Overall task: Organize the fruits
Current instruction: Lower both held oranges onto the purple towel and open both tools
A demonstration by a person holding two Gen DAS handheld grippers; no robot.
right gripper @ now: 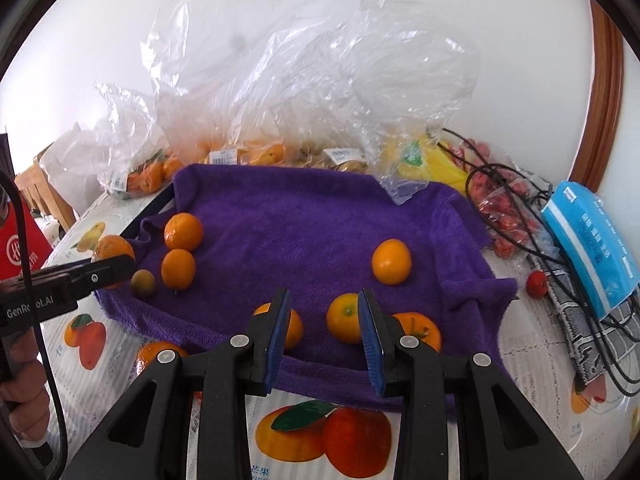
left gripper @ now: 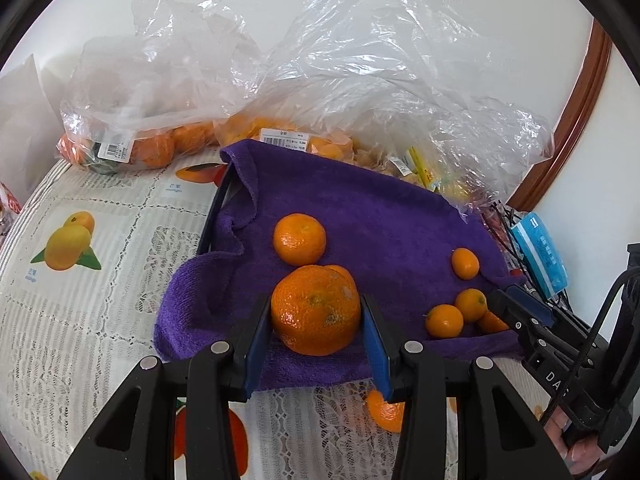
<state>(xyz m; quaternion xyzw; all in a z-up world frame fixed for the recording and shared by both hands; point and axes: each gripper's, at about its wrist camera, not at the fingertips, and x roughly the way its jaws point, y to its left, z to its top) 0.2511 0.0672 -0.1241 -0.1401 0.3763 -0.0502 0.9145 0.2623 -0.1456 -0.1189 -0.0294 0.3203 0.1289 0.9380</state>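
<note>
My left gripper (left gripper: 316,310) is shut on a large mandarin (left gripper: 315,310) and holds it over the near edge of the purple towel (left gripper: 360,208). Another mandarin (left gripper: 299,238) lies just beyond it. Small kumquats (left gripper: 444,321) lie on the towel's right side. My right gripper (right gripper: 323,312) is open and empty above the towel's (right gripper: 300,216) near edge, with a kumquat (right gripper: 345,318) beside its right finger. In the right wrist view the left gripper (right gripper: 100,270) reaches in from the left with its mandarin (right gripper: 113,249).
Clear plastic bags of oranges (left gripper: 160,136) and other fruit (right gripper: 280,120) stand behind the towel. A blue tissue pack (right gripper: 588,236), black cables (right gripper: 520,208) and small red fruits (right gripper: 537,284) lie at the right. A fruit-print tablecloth (left gripper: 80,280) covers the table.
</note>
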